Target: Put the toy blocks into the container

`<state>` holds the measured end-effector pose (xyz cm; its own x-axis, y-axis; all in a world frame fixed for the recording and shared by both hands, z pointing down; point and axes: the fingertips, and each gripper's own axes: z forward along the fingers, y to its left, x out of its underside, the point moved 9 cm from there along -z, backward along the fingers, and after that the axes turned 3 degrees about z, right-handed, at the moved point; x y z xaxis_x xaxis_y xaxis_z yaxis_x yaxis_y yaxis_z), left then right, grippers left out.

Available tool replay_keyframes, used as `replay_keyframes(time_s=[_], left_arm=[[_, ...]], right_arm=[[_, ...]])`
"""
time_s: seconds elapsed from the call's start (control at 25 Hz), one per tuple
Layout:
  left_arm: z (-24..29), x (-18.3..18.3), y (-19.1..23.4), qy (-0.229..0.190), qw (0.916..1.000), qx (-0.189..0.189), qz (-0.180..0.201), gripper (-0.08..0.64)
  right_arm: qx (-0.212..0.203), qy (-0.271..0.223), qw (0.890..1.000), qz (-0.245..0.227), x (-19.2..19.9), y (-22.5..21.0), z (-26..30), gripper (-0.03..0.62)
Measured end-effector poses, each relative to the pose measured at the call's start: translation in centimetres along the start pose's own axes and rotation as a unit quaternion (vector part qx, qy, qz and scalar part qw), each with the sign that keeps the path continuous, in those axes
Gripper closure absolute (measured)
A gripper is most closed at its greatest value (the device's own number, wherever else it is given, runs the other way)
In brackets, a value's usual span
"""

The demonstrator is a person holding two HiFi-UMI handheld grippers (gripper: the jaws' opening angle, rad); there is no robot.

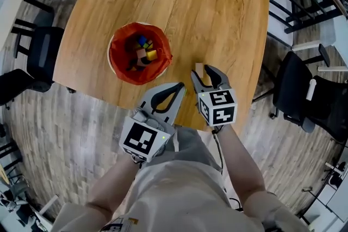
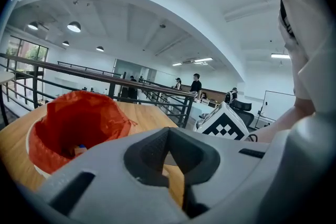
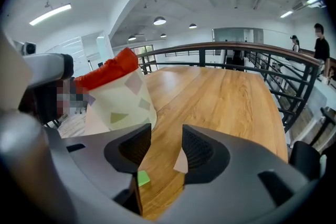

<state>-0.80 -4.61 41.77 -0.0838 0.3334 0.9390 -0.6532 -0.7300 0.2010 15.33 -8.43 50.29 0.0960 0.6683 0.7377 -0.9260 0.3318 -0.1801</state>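
Far left on the bench (image 1: 217,13): container (image 1: 115,54) with a red bag liner, upright, several toy blocks (image 1: 144,51) already inside. Its pale patterned wall shows in the right gripper view (image 3: 123,102).

Left gripper (image 1: 181,87), just near-side of the container: jaws together, tips meeting, nothing between them; the left gripper view confirms this (image 2: 168,134). It is idle and points across toward the container.

Right gripper (image 1: 208,74), beside the left one: jaws spread wide, tilted down at the bench (image 3: 166,136). A pale block (image 1: 199,69) lies on the bench in the gap, close against one jaw rather than centred (image 3: 181,161). The pads are not pressing it, so it is not held. A small green block (image 3: 143,178) also sits on the bench, nearer the camera by the other jaw.

Step, as I judge it: lining up a grasp on the pale block. Two loose blocks left, the rest are in.

Risks:
- The block is off-centre, so closing may shove or twist it out instead of pinching it.
- The green block is close, so a jaw could clip it and skid it toward the near bench edge.
- The jaws come in at a steep tilt, so a tip could dig into the wood or catch only a corner, and the block would drop on the lift.
- The liner is floppy, so a low carry could snag the rim and tip the container.
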Motion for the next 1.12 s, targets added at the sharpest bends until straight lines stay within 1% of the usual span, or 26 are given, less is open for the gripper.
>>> replay_keyframes(time_s=[0.16, 0.36, 0.44, 0.52, 0.6, 0.88, 1.12], left_arm=[[0.6, 1.3, 0.2, 0.017, 0.9997, 0.003, -0.015, 0.548], [1.1, 3.0, 1.0, 0.023, 0.9996, 0.014, 0.003, 0.548], [1.4, 3.5, 1.2, 0.028, 0.9995, 0.015, -0.001, 0.548], [1.5, 3.9, 1.4, 0.037, 0.9992, 0.012, -0.009, 0.548], [1.7, 4.5, 1.8, 0.043, 0.999, 0.01, -0.005, 0.548], [1.8, 5.6, 2.7, 0.057, 0.9982, 0.003, -0.015, 0.548], [1.8, 6.1, 3.0, 0.06, 0.9978, -0.003, -0.028, 0.548]], right_arm=[[0.004, 0.019, 1.0, 0.01, 1.3, -0.5, 1.8, 0.414], [0.017, 0.038, 0.999, 0.018, 2.8, -1.2, 3.4, 0.413], [0.024, 0.045, 0.998, 0.024, 3.5, -1.6, 3.9, 0.413], [0.03, 0.049, 0.998, 0.034, 4.2, -2.0, 4.6, 0.413], [0.037, 0.054, 0.997, 0.043, 4.8, -2.5, 5.3, 0.413], [0.051, 0.081, 0.994, 0.047, 6.2, -3.2, 7.1, 0.413], [0.07, 0.091, 0.992, 0.048, 7.5, -3.5, 7.7, 0.413]])
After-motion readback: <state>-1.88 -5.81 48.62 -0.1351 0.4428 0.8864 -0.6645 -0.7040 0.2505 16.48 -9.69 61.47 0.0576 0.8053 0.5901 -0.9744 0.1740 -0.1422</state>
